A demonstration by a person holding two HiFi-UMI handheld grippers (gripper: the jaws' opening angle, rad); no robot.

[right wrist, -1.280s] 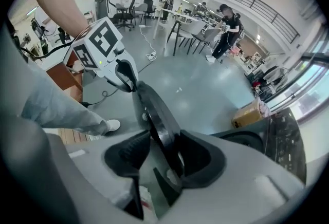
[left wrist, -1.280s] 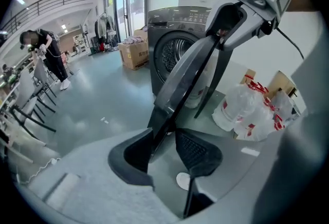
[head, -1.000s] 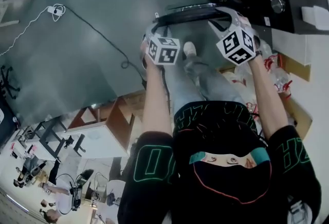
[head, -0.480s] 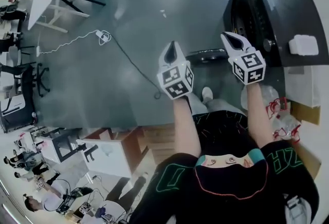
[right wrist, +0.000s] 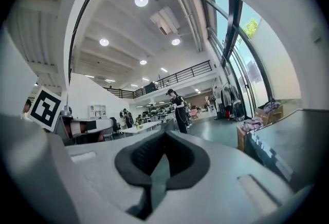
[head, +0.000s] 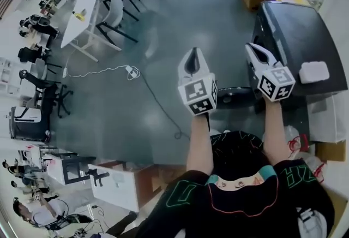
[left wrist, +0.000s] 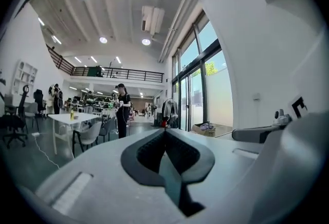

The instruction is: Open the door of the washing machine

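Left gripper, jaws pressed together on nothing, points level above the floor. Right gripper, equally closed and empty, hangs at the front edge of the washing machine. Its door seems already swung out below, so only withdrawing remains.

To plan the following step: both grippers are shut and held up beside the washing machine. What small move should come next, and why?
Probably just lower both grippers to rest, clear of the machine. The door appears to stand open already at the front of the washing machine, and the left gripper and right gripper are shut on nothing.
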